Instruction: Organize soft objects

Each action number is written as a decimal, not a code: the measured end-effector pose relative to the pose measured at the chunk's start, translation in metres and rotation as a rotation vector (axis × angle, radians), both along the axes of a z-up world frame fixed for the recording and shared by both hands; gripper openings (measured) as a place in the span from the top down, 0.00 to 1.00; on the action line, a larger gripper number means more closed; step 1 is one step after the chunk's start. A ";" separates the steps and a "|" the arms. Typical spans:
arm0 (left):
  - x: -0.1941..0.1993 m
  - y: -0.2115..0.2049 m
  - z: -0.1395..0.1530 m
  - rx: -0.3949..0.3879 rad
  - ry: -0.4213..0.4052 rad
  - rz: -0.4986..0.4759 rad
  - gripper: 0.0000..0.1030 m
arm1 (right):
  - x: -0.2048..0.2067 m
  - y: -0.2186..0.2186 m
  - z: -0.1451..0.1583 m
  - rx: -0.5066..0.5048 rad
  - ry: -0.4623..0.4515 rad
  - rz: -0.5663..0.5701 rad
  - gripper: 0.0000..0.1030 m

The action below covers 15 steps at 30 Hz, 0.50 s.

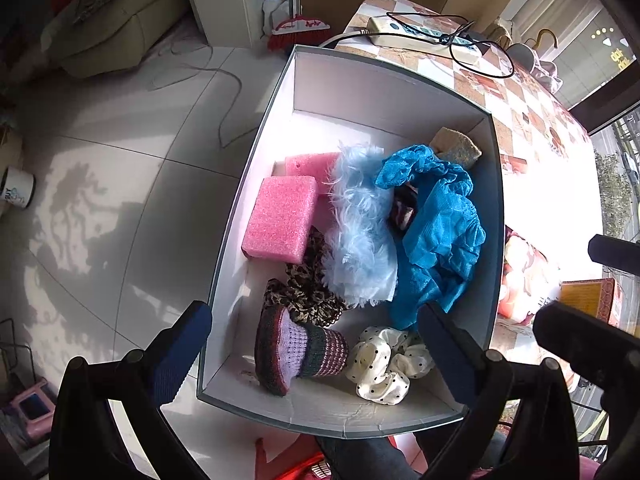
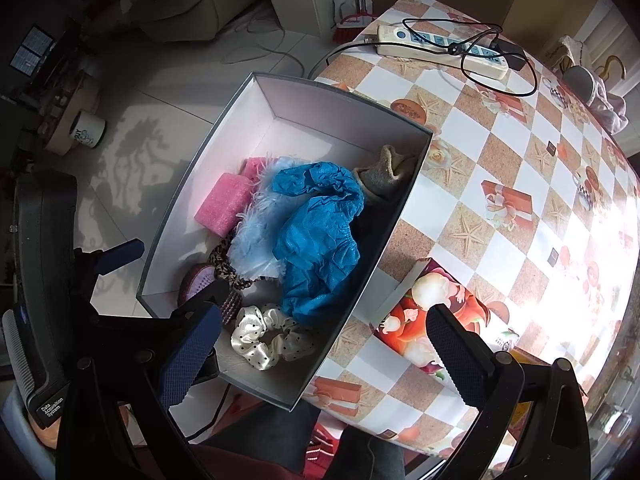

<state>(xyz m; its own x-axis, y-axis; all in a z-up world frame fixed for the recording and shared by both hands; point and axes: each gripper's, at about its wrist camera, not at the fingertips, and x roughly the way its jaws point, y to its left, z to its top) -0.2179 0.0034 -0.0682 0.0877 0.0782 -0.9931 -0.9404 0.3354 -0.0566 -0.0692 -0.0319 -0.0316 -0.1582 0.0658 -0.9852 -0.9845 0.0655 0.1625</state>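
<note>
Two hand-held grippers hang above an open white cardboard box with a dark rim [image 1: 256, 148] that sits at the edge of a table covered in an orange-and-white checked oilcloth [image 2: 500, 140], part of the box jutting out over the pale tiled floor [image 1: 120, 184]. Both the left gripper [image 1: 316, 352] and the right gripper [image 2: 324, 356] stand with their blue-padded jaws spread wide and nothing between them. Inside the box lie the soft things: a pink foam block [image 1: 280, 218] with a second pink foam piece [image 1: 310, 164] just behind it, a fluffy pale-blue fur piece [image 1: 360, 236], a crumpled bright-blue non-woven cover [image 1: 436, 232] lying against the fur piece, a tan and grey sponge [image 1: 456, 148] in the far corner, a leopard-print scrunchie [image 1: 308, 288], a purple and dark striped knitted bootie [image 1: 296, 350] and a white satin scrunchie with black dots [image 1: 384, 364] near the front wall. On the table beyond the box rest a cream power strip [image 2: 440, 46] with a black cable looped over it, and a small carton printed with red and white figures [image 2: 436, 312] just beside the box.
</note>
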 end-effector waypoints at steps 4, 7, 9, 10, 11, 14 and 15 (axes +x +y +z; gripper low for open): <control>0.000 -0.001 0.000 0.005 0.011 -0.012 0.00 | -0.002 0.001 0.000 -0.002 -0.001 0.000 0.00; -0.001 -0.001 0.001 0.004 0.013 -0.014 0.00 | -0.003 0.001 0.001 0.004 0.000 -0.002 0.00; -0.001 -0.001 0.000 0.005 0.018 -0.014 0.00 | -0.004 0.001 0.001 0.004 0.002 -0.005 0.00; -0.001 -0.001 0.000 0.008 0.023 -0.015 0.00 | -0.004 0.001 0.001 0.004 0.001 -0.007 0.00; -0.001 -0.002 -0.001 0.011 0.031 -0.016 0.00 | -0.004 0.001 0.001 0.004 0.002 -0.010 0.00; -0.005 -0.003 0.001 0.040 0.015 -0.009 0.00 | -0.004 0.001 0.001 0.005 0.001 -0.014 0.00; -0.007 -0.003 0.003 0.047 -0.008 -0.002 0.00 | -0.004 0.001 0.001 0.004 0.001 -0.014 0.00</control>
